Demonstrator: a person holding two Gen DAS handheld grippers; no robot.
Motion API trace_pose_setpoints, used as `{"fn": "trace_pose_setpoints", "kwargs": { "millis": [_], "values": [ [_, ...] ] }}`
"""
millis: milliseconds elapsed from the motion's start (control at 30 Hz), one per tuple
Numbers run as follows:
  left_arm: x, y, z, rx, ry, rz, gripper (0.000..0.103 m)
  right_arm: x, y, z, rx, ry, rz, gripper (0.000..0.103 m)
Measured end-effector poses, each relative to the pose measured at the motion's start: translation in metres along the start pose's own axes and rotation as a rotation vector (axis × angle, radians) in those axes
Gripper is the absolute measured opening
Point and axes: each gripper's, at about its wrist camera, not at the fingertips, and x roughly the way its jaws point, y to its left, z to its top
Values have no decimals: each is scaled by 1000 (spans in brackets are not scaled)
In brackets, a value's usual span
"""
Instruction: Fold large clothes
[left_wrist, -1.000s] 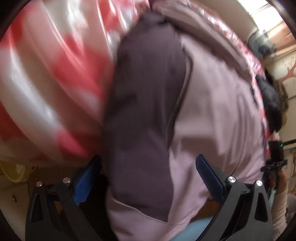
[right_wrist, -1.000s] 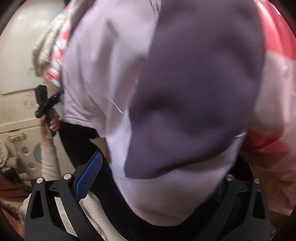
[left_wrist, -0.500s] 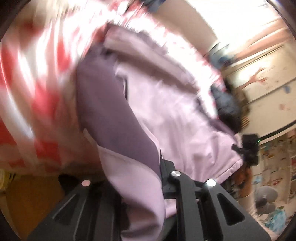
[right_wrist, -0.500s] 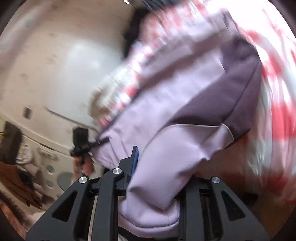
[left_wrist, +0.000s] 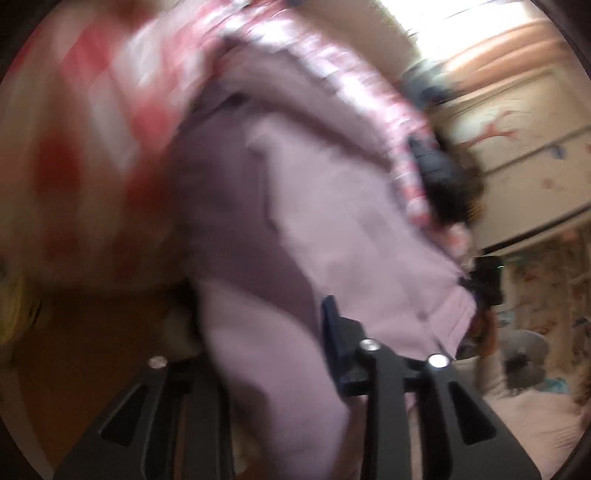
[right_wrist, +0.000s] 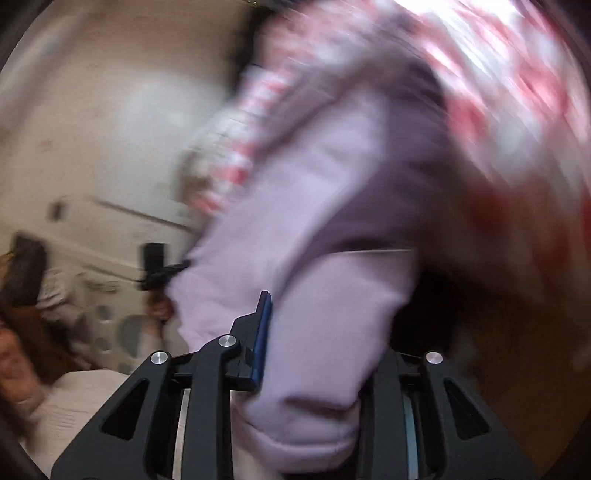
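A lilac garment with dark purple panels (left_wrist: 332, 221) lies over a red-and-white patterned bedspread (left_wrist: 110, 110). My left gripper (left_wrist: 273, 354) is shut on a lilac corner of the garment, cloth bunched between the blue-padded fingers (left_wrist: 332, 332). My right gripper (right_wrist: 317, 350) is shut on another lilac end of the same garment (right_wrist: 325, 206), which fills the gap between its fingers (right_wrist: 262, 332). Each gripper shows small in the other's view, at the garment's far edge. Both views are blurred by motion.
The bedspread (right_wrist: 498, 74) covers the bed beneath the garment. A dark piece of clothing (left_wrist: 439, 177) lies at the bed's far edge. A pale wall with decals (left_wrist: 517, 147) and a white cabinet (right_wrist: 110, 295) stand beyond. Brown floor (left_wrist: 74, 350) shows below.
Both grippers went from open around the garment's ends to shut on them, then pulled back and lifted. The views now look along the bed toward the room.
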Motion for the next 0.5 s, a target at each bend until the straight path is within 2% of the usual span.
{"fn": "trace_pose_setpoints", "kwargs": {
  "millis": [33, 100, 167, 200, 233, 267, 300, 333, 400, 433, 500],
  "values": [
    [-3, 18, -5, -45, -18, 67, 48, -3, -11, -1, 25, -11, -26, 30],
    [-28, 39, -5, -122, -98, 164, 49, -11, -7, 5, -5, -43, -87, 31],
    [-69, 52, 7, -192, -217, 293, 61, -13, 24, 29, -109, -64, -151, 33],
    [-85, 46, 16, -189, -274, 361, 73, -10, 43, 45, -172, -62, -189, 37],
    [-101, 30, 31, -134, -349, 430, 79, -5, 59, 60, -219, -41, -215, 39],
    [-105, 14, 45, -78, -386, 453, 80, 2, 72, 70, -252, -10, -235, 45],
    [-103, -6, 62, -4, -410, 451, 83, 14, 87, 81, -288, 72, -251, 60],
    [-93, -30, 80, 84, -426, 431, 87, 22, 96, 84, -324, 140, -252, 67],
    [-60, -70, 111, 213, -432, 401, 94, 27, 105, 79, -394, 249, -303, 68],
    [-30, -90, 134, 290, -410, 389, 94, 20, 104, 74, -391, 296, -336, 68],
    [16, -114, 162, 365, -376, 379, 94, -3, 101, 74, -374, 272, -400, 68]
  ]
}}
